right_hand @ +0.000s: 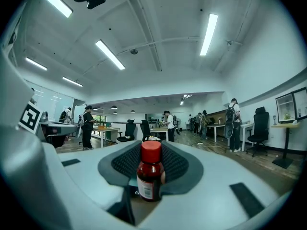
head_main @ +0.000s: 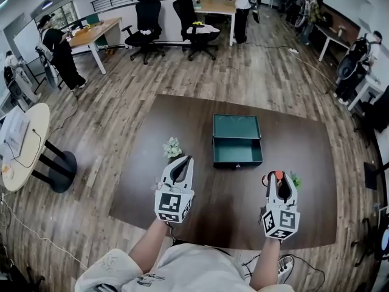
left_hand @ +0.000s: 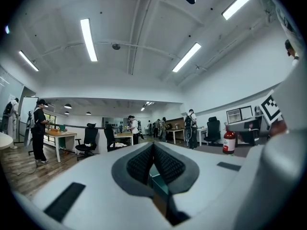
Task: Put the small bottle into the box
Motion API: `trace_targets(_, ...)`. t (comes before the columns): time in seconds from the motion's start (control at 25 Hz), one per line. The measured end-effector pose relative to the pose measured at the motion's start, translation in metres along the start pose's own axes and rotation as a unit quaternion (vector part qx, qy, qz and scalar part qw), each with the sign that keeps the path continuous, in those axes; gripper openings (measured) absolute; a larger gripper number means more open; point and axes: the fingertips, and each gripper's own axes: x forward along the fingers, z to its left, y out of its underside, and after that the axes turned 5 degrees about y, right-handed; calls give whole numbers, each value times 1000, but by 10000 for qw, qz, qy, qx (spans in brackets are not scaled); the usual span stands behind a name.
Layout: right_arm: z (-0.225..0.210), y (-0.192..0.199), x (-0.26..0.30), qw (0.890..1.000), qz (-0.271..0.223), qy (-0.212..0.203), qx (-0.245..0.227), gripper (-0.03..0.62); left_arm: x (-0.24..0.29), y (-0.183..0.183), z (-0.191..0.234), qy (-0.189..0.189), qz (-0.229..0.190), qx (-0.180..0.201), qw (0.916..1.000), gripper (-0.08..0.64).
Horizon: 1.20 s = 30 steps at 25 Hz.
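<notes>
Fingers [right_hand: 178, 165] of right gripper [right_hand: 151, 163] pinch small bottle [right_hand: 149, 182]; label print illegible

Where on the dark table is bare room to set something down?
Bare: the table strip behind the green box, the right end beyond it, and the near middle between the left hand-held gripper and right hand-held gripper. Crowded: around the left plant and right plant, each beside a gripper.
</notes>
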Motion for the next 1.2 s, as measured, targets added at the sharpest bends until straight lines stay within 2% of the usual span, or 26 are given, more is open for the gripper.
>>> trace_targets(0.4, 30, 22, 36, 9990, 290, -329, -76, 129, -2, 30, 19, -132, 279, -144, 9994, 2)
trace_targets(0.84, 79, 61, 110, 9933, 728, -878, -195, 128, -2, 71, 21, 6, 744, -346, 9966, 2)
trace_targets(1.2, 109, 96, 164, 9866, 1106, -1159, -322, 128, 2, 93, 22, 92, 974, -513, 9939, 2)
